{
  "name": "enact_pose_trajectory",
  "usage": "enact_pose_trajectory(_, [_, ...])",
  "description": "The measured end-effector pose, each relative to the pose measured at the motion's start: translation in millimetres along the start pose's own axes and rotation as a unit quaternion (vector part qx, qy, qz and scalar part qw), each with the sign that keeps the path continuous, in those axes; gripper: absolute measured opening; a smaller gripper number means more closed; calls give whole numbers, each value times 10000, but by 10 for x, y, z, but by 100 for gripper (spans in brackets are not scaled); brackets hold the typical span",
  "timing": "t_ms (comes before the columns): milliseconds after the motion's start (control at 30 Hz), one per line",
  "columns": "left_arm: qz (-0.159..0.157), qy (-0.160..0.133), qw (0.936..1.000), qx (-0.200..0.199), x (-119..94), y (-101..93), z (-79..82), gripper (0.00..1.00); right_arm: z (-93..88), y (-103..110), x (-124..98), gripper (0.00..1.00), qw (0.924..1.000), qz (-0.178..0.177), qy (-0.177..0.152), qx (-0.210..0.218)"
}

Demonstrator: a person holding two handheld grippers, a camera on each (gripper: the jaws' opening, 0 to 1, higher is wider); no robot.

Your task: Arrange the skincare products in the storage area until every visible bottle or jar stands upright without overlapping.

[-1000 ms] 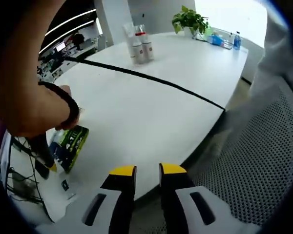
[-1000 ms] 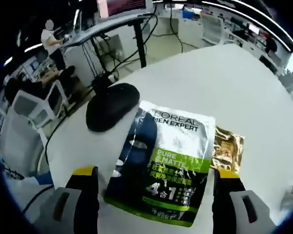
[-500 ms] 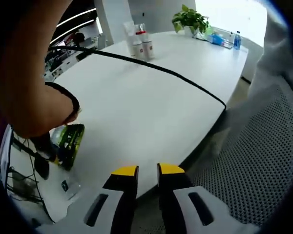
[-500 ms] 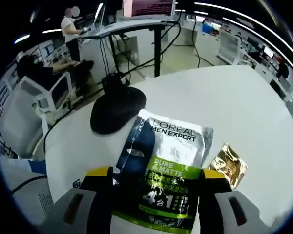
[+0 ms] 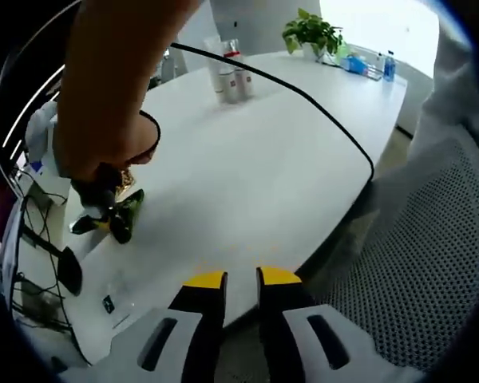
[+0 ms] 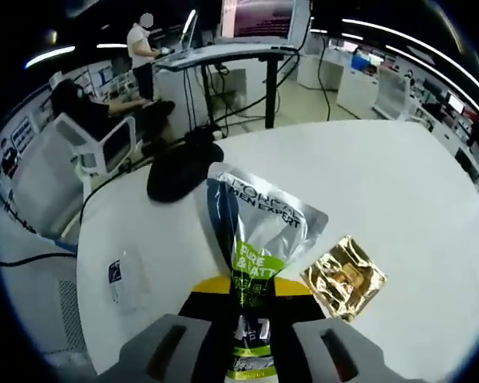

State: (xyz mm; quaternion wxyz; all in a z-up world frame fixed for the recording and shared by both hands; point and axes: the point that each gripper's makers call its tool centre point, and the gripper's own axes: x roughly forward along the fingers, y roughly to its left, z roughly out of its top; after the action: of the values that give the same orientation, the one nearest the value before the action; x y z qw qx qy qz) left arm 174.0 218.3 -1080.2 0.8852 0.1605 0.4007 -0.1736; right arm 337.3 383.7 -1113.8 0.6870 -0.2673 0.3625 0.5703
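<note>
My right gripper [image 6: 251,289] is shut on a silver, green and dark blue face-mask sachet [image 6: 255,231], which is pinched at its lower end and stands up crumpled off the white table [image 6: 399,183]. A gold sachet [image 6: 344,275] lies flat just to its right. In the left gripper view, a person's arm holds that gripper and the green sachet [image 5: 128,211] above the table's left end. Several white skincare bottles [image 5: 227,76] stand upright in a tight group at the far side. My left gripper [image 5: 241,279] hangs off the near table edge, jaws nearly together with nothing between them.
A black mouse [image 6: 184,167] lies beyond the sachet, and a small clear packet [image 6: 128,279] lies to the left. A black cable [image 5: 303,92] arcs over the table. A potted plant [image 5: 311,32] and small bottles [image 5: 383,65] stand at the far end. Desks, chairs and people fill the background.
The right gripper's jaws closed from wide open onto the face-mask sachet, and it now stands pinched and raised off the table. The left gripper has stayed put.
</note>
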Motion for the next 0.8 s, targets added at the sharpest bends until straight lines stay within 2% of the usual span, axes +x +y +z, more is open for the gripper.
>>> enact_pose_trajectory(67, [72, -62, 10000, -17, -6, 35, 22, 13, -22, -18, -40, 5, 9998, -3, -8, -180])
enact_pose_trajectory(267, [278, -292, 9988, -290, -55, 155, 89, 16, -95, -14, -421, 4, 9973, 190, -649, -290])
enact_pose_trajectory(433, [341, -581, 9967, -451, -104, 201, 184, 18, -196, 84, -907, 3, 9905, 262, -1242, -524])
enact_pose_trajectory(567, [358, -856, 9943, -523, -150, 229, 289, 23, -396, 127, -1321, 3, 9879, 202, -1478, -421])
enact_pose_trajectory(667, [304, -1148, 9905, -686, -195, 239, 400, 24, -513, 138, -1584, 3, 9841, 142, -1757, -209])
enact_pose_trajectory(800, [31, -1615, 9800, -1162, -267, 215, 564, 27, -717, 223, -1800, 3, 9812, 177, -1904, -273])
